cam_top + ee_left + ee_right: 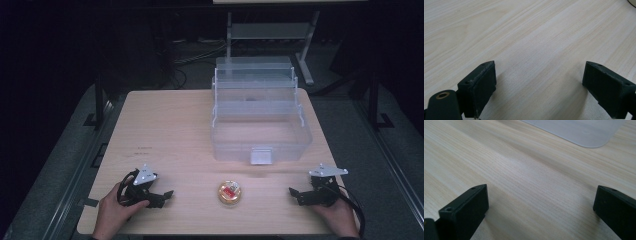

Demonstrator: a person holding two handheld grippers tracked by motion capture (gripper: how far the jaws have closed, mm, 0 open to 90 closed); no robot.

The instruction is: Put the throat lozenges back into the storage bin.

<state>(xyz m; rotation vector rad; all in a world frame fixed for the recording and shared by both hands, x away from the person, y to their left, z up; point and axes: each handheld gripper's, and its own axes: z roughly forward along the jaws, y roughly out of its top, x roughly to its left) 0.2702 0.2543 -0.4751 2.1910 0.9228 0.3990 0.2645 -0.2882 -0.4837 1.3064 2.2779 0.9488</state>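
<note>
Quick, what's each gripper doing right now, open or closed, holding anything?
Left gripper: open, empty, bare wooden table between the jaws.
Right gripper: open, empty, jaws wide apart over the table.

In the high view the table (175,125) is lit softly from overhead while everything around it sinks into near-black, and the picture is grainy and slightly soft. Both gripper views are brighter and sharp at centre (wood grain crisp), with soft shadows beneath the jaws toward 6 o'clock.
</note>
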